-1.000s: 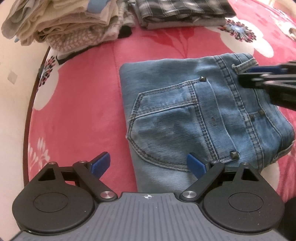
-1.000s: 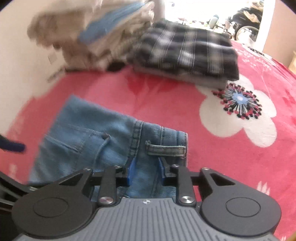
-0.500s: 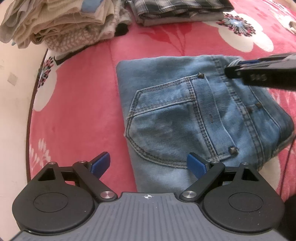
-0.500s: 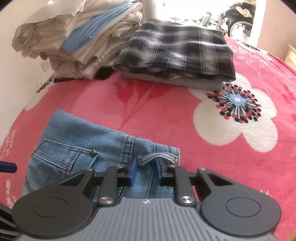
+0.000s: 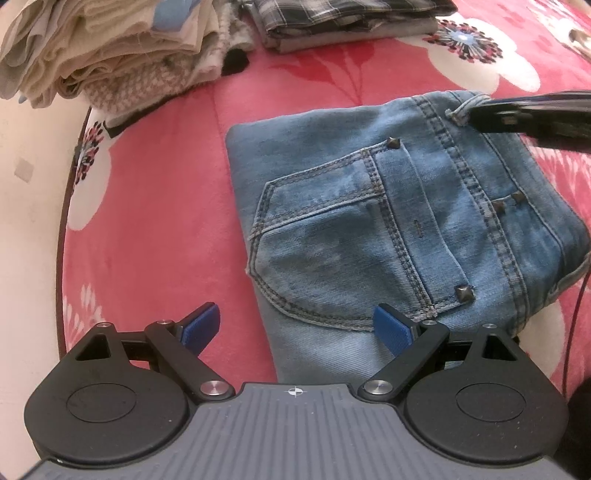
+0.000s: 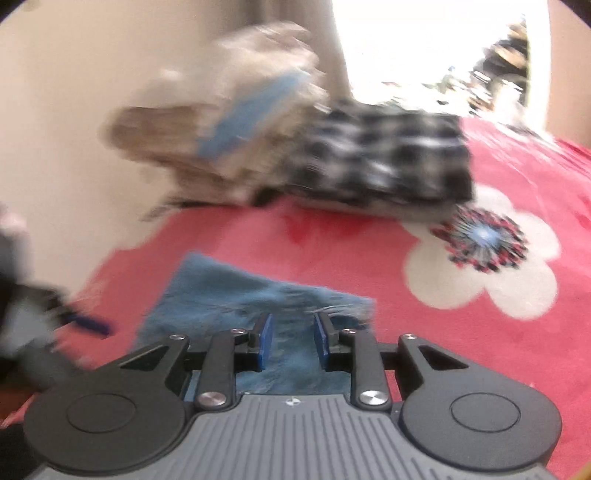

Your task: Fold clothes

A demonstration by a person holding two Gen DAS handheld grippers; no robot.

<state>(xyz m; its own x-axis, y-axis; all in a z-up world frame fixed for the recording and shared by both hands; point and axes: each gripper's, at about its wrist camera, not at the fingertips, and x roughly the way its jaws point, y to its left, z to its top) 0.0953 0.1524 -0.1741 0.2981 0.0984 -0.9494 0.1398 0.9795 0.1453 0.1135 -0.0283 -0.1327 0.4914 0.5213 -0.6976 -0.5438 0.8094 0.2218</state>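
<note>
Folded blue jeans (image 5: 369, 221) lie pocket-up on a red floral blanket (image 5: 147, 221). My left gripper (image 5: 295, 328) is open at their near edge. One blue pad is over the blanket and the other is over the denim. My right gripper (image 5: 474, 118) reaches in from the right to the belt loop at the far waistband corner. In the blurred right wrist view, the right gripper (image 6: 292, 339) has its pads close together with the denim of the jeans (image 6: 229, 291) between them.
A heap of pale clothes (image 5: 110, 55) and a folded plaid stack (image 5: 351, 18) sit at the far end of the blanket. The blanket's edge and a cream wall (image 5: 29, 221) run along the left. A thin dark cable (image 5: 576, 314) hangs at the right.
My right gripper slid to the waistband corner and its pads closed in on the denim by the belt loop. Its view then swung upward fast and blurred. My left gripper stayed open and barely moved.
</note>
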